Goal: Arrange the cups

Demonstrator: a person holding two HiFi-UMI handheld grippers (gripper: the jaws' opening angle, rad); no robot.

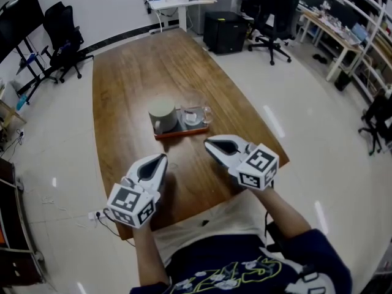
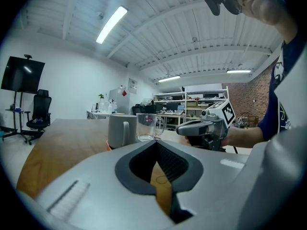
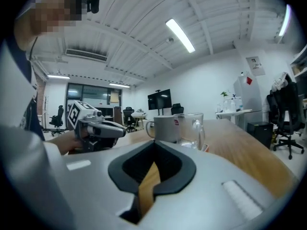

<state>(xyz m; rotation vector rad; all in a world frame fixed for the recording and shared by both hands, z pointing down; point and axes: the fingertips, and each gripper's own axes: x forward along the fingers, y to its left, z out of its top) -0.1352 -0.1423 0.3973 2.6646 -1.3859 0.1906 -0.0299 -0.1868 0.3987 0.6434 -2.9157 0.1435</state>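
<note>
Tray [image 1: 181, 131]: lying on the wooden table [image 1: 141, 72], carrying both cups.
Grey mug [image 1: 162, 115]: standing upright on the tray's left part, its handle facing the tray's near side.
Glass cup [image 1: 195, 110]: standing upright on the tray's right part, just beside the mug, its handle pointing past the tray's right end.
Left gripper [image 1: 163, 158]: hovering on the near-left side of the tray, apart from it; its jaws are pressing together, pinching nothing.
Right gripper [image 1: 208, 143]: hovering just off the tray's near-right corner; its jaws are also pressing together, gripping nothing.
</note>
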